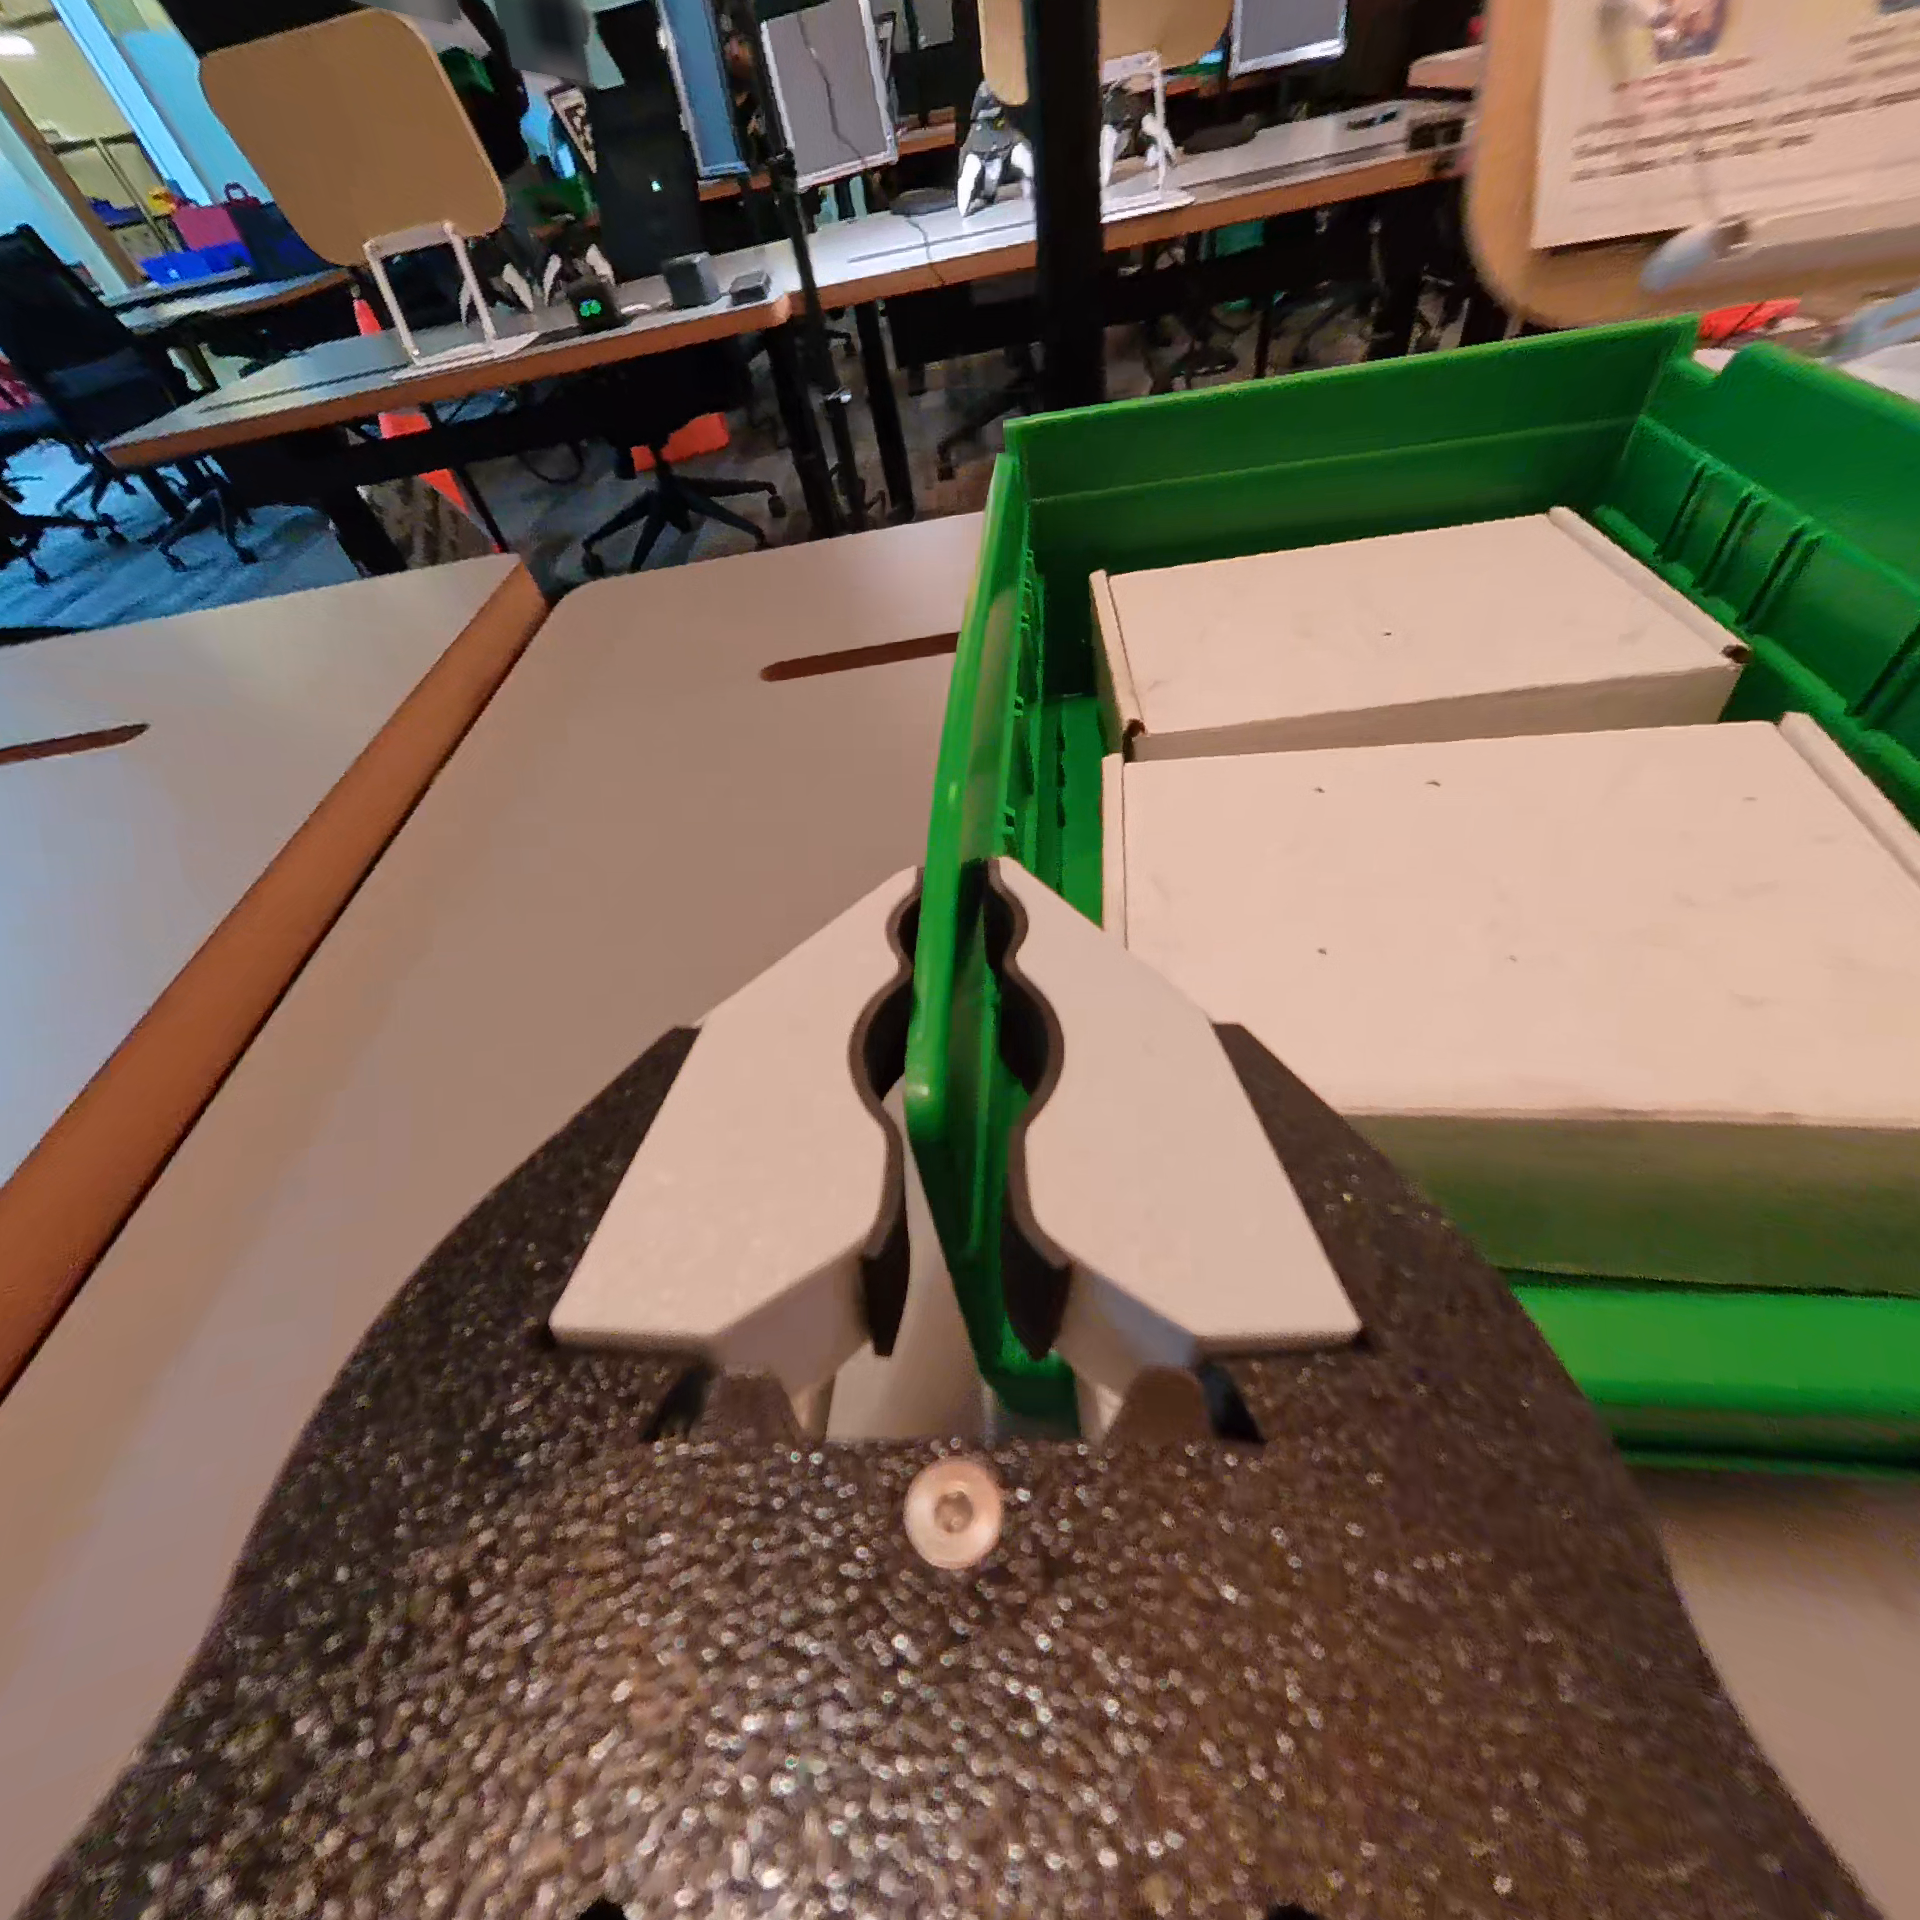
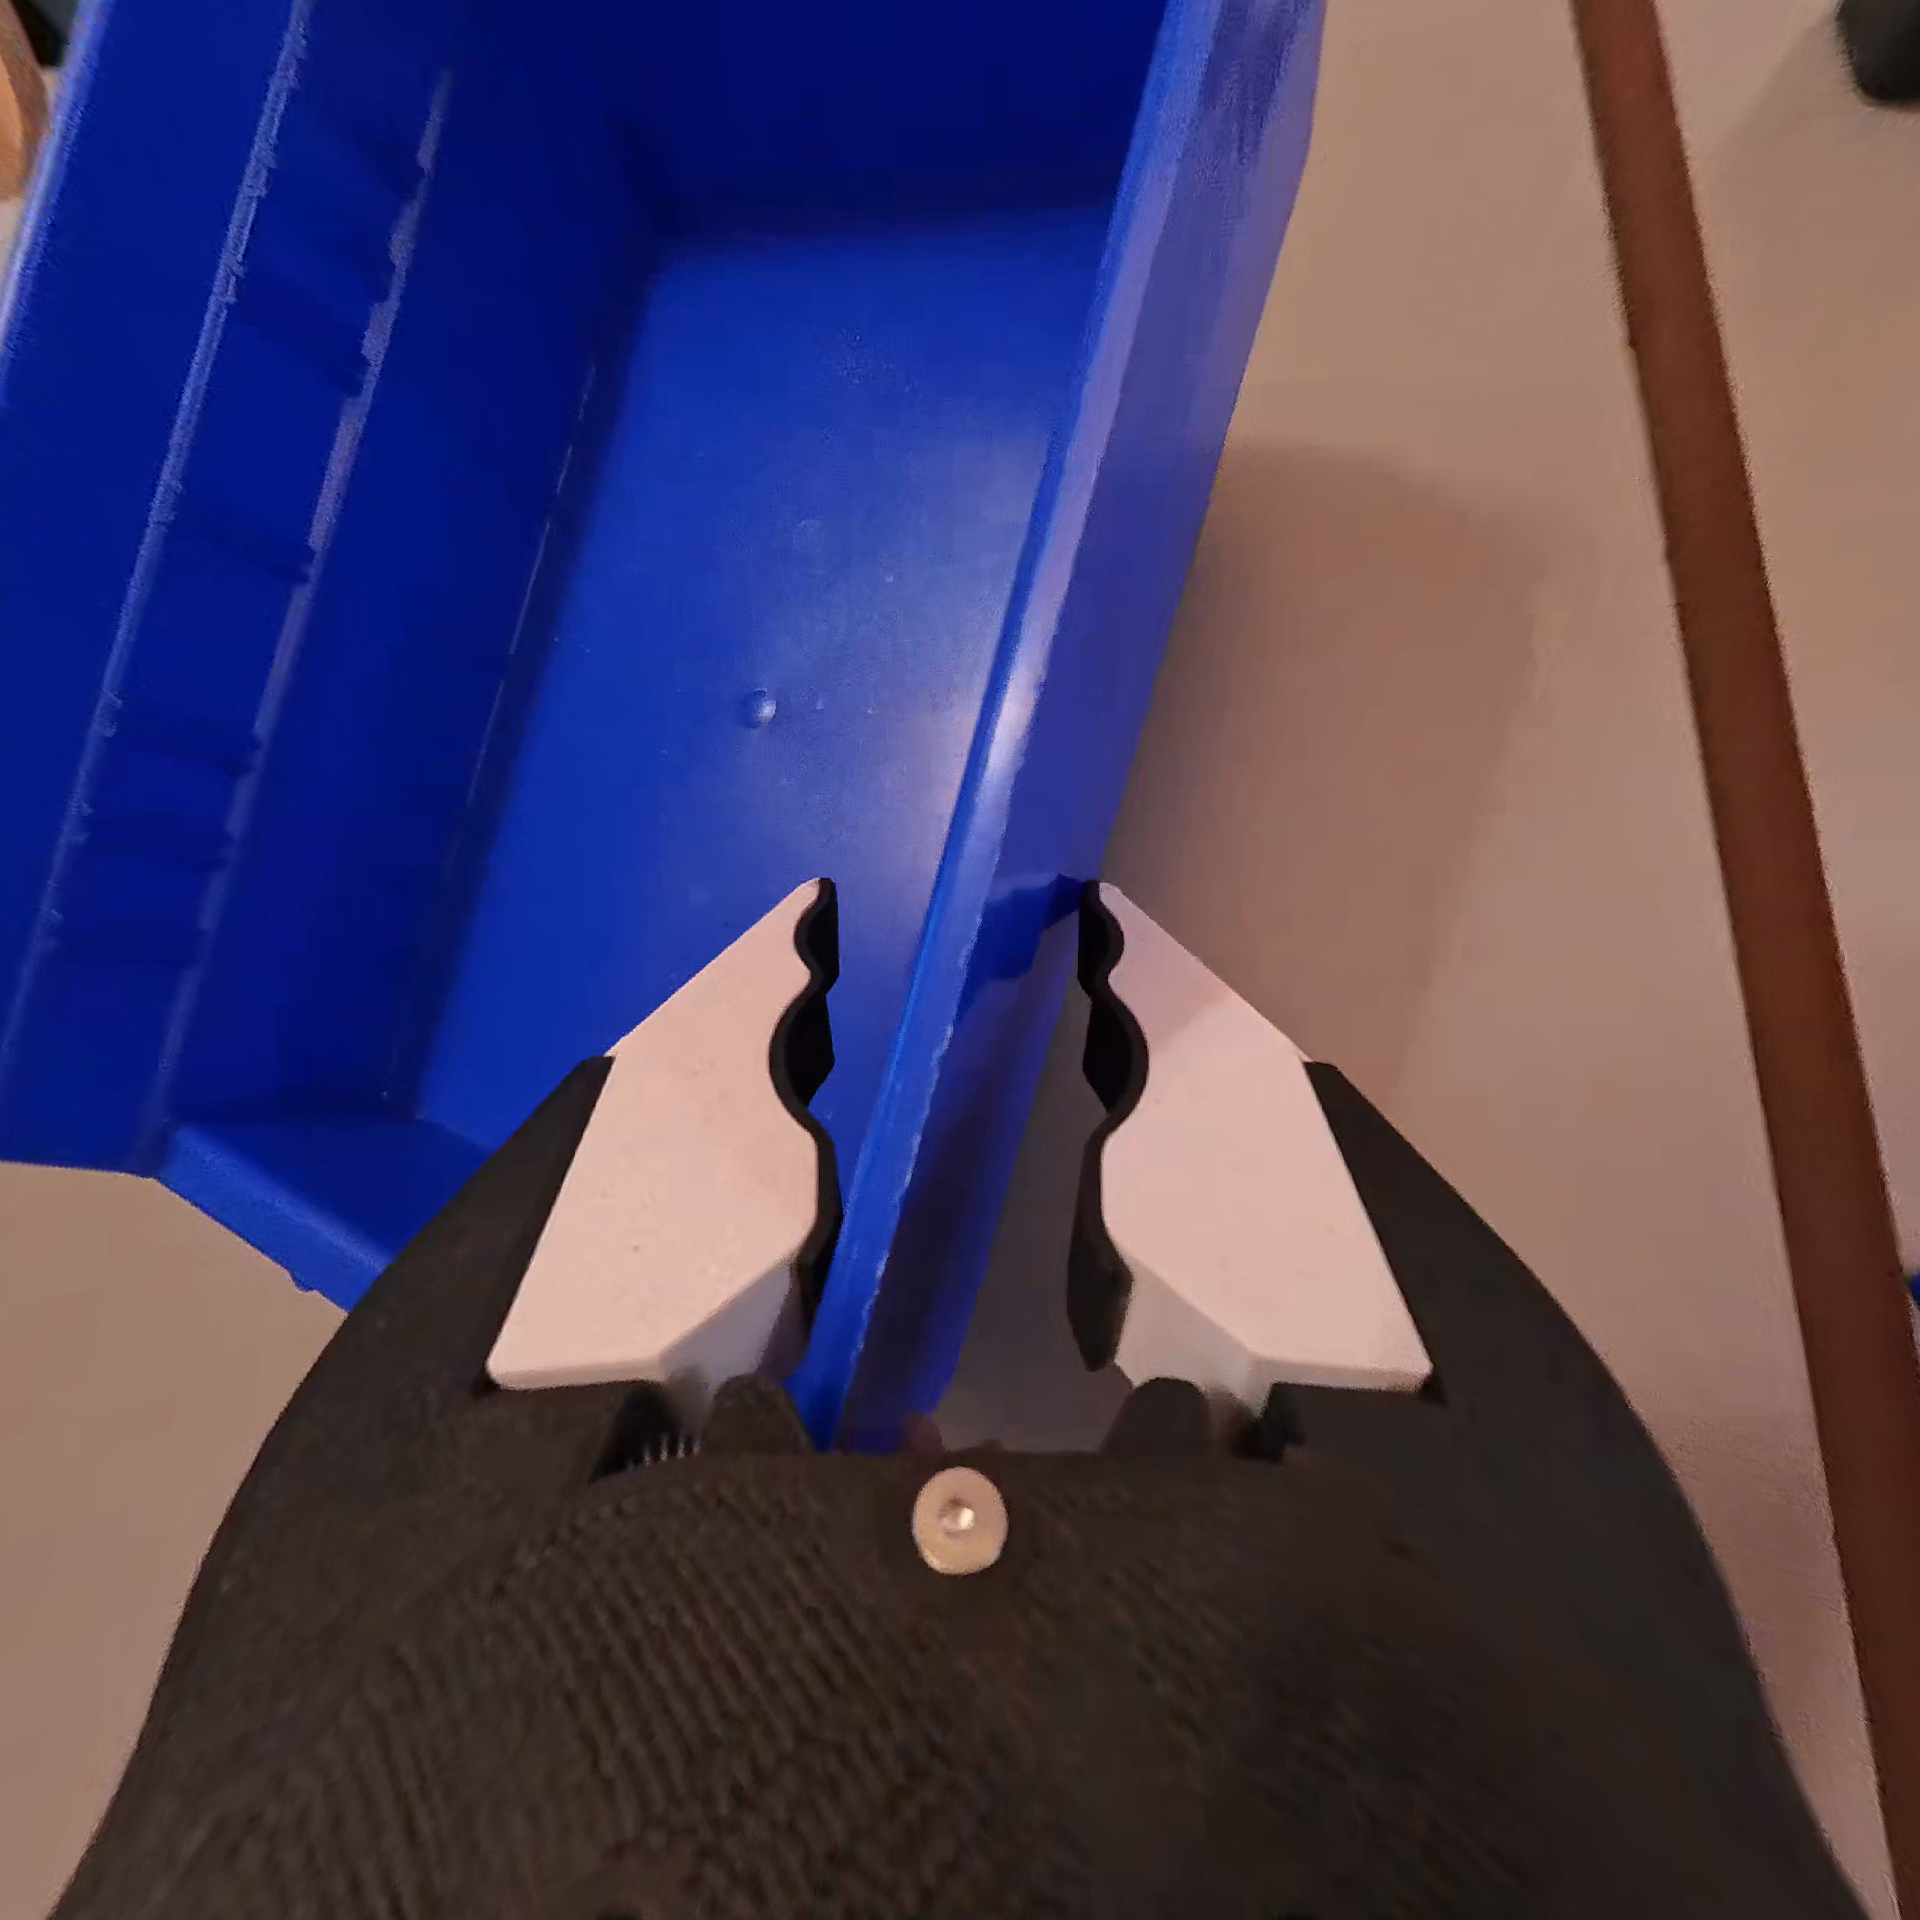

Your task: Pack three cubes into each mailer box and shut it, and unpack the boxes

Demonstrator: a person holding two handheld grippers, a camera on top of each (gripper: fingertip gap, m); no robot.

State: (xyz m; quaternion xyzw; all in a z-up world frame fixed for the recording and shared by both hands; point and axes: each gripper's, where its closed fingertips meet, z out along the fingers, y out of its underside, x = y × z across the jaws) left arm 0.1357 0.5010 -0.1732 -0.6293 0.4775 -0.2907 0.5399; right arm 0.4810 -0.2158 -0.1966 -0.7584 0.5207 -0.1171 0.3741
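Note:
Two shut white mailer boxes, a near one (image 1: 1507,914) and a far one (image 1: 1403,623), lie flat in a green bin (image 1: 1330,457). My left gripper (image 1: 956,873) is shut on the green bin's left wall, near its front corner. In the right wrist view an empty blue bin (image 2: 1174,364) stands on the table. My right gripper (image 2: 956,888) is open and straddles the blue bin's right wall, one finger inside and one outside. No cubes are in view.
The bins rest on a pale table (image 1: 623,831) with a brown edge (image 1: 260,914) and a slot (image 1: 862,657). A second table adjoins at the left. A brown table edge (image 2: 1704,623) runs right of the blue bin. A tan board (image 1: 1662,125) hangs over the green bin's far right.

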